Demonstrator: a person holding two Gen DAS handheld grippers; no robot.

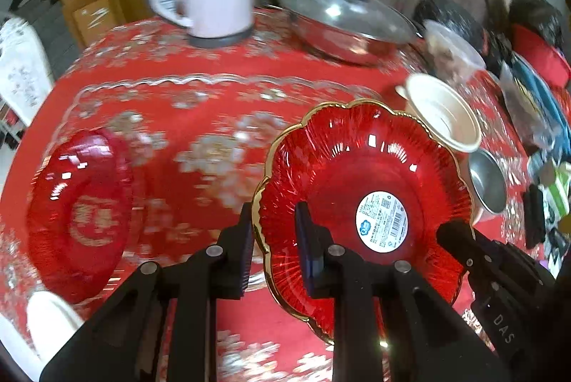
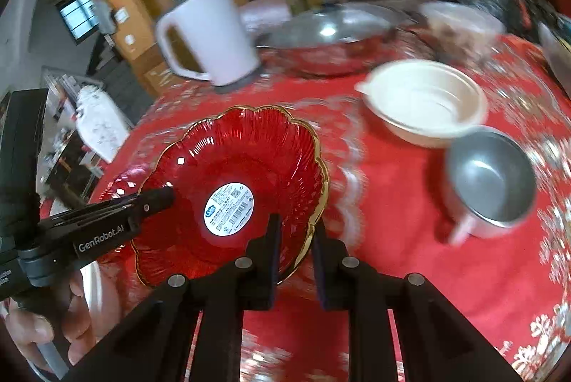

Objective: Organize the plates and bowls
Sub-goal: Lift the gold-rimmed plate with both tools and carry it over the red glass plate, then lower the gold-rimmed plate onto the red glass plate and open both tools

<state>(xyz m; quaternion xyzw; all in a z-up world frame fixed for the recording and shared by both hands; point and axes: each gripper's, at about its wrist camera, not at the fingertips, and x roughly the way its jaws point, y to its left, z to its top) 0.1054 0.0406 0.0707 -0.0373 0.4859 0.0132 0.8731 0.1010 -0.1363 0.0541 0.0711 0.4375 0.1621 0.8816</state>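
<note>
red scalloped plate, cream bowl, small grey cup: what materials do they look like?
Red plate: translucent glass or hard plastic, glossy; light glints on its ribs, gold-painted rim. Cream bowl: matte, thin-walled, probably disposable plastic or pulp. Grey cup: dull brushed metal, likely steel or aluminium, with soft reflections inside.

The left gripper point(image 2: 157, 200) has "GenRobot.AI" in white letters on its black side, seen from the right wrist. The right gripper point(image 1: 453, 232) shows the white letters "DAS" on its black body in the left wrist view. A round white sticker point(image 1: 382, 221) sits in the middle of the red plate point(image 1: 342, 161); it has a barcode, a small square code and a blue logo, but its words are too small to read.
</note>
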